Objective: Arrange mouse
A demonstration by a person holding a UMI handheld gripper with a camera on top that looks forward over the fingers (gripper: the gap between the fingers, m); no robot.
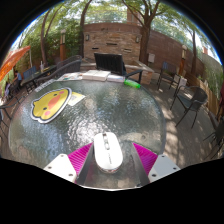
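Smooth white mouse [108,152] between tongs [109,160] on glass table [120,110]

Mouse [108,152] on bench [120,115], between claw [108,160] fingers. Mat [50,104] ahead to left. Laptop [109,65] at far edge; chairs [190,100] to right.

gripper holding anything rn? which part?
The white computer mouse sits between the gripper jaws at its sides, near its rear; whether both pads press it cannot be told.
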